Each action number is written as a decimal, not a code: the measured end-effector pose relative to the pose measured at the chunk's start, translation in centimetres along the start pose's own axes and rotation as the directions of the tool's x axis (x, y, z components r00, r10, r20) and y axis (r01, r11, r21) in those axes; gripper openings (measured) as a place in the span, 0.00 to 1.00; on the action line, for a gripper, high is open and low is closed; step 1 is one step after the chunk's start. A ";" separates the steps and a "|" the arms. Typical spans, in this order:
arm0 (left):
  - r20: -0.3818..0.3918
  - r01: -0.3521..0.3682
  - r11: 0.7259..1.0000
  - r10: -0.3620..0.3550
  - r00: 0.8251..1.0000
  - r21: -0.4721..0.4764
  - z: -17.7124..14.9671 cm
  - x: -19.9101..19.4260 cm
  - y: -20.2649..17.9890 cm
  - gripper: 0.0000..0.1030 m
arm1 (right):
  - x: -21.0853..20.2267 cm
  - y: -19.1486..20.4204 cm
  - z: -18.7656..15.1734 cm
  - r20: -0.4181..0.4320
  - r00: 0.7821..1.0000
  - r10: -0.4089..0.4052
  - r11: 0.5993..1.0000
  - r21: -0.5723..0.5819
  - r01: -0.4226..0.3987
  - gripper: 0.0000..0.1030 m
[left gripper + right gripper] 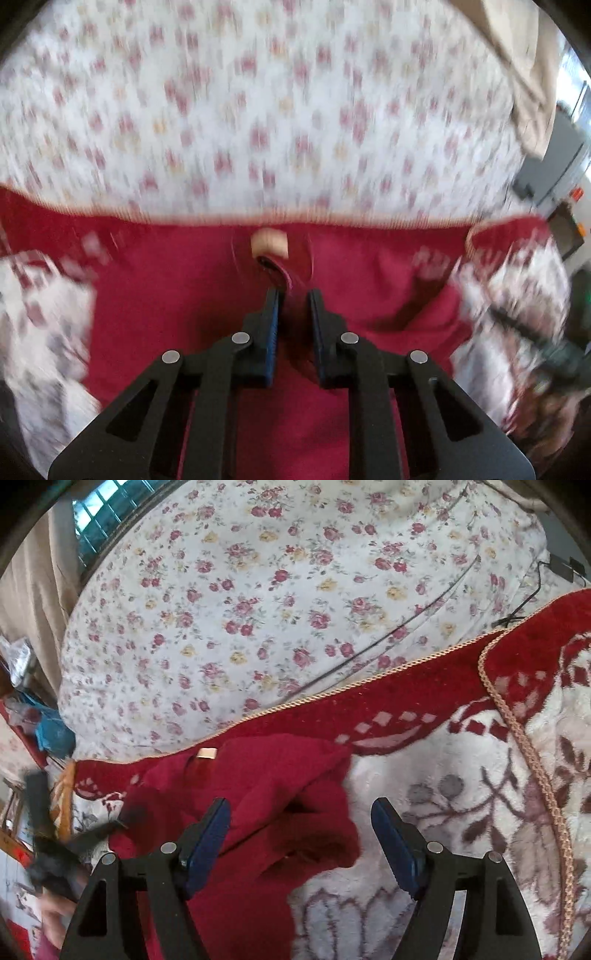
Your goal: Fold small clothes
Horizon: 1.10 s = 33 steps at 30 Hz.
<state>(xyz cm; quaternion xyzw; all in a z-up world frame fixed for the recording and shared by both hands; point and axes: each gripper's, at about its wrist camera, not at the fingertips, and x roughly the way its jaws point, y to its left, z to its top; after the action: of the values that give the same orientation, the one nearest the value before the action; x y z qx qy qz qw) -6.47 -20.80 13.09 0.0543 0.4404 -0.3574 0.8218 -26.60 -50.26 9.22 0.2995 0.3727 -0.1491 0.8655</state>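
On a bed spread with a floral sheet (258, 602) and a red-and-white patterned blanket (461, 775), a person folding small clothes works a crumpled red knitted garment (258, 786), which lies on the blanket's near edge. At left, the left gripper (293, 295) has its fingers nearly together, nipping a fold of the garment just below its pale neck label (269, 242). At right, the right gripper (301, 808) stands with fingers wide apart above the garment's bunched end, holding nothing. The step appears to be lifting and spreading the piece before the first fold; next, the open hand likely needs to catch a far edge. Label away from the grippers, the garment seems to run across the bed, though its bunching leaves the long axis uncertain.
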 end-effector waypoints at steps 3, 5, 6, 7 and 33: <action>0.115 -0.079 0.997 0.081 0.990 -0.024 3.5 -4.2 1.7 0.14 | -0.2 -0.3 0.0 -0.004 1.000 0.007 1.000 0.007 -0.007 0.74; 0.135 -0.099 0.994 0.105 0.985 -0.053 4.2 -5.4 3.3 0.14 | -0.1 -0.1 -0.1 -0.022 1.000 0.005 1.000 -0.014 -0.005 0.74; 0.131 -0.101 0.993 0.109 0.985 -0.066 4.3 -5.6 4.1 0.14 | 0.1 0.2 -0.2 -0.047 0.999 -0.006 0.999 -0.039 0.004 0.74; 0.116 -0.102 0.991 0.112 0.987 -0.085 4.1 -5.7 5.3 0.14 | 0.3 0.3 -0.4 -0.065 0.998 -0.015 0.998 -0.056 0.011 0.74; -0.038 -0.062 0.964 0.054 0.998 -0.260 -5.8 0.7 9.1 0.35 | 5.1 -0.5 -1.3 -0.177 0.984 0.032 0.999 -0.029 -0.038 0.66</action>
<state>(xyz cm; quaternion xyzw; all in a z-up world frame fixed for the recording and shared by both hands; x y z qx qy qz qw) -4.43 -12.08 6.95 -0.0359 0.4943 -0.2713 0.8251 -24.14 -50.03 4.57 0.3043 0.4450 -0.1008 0.8362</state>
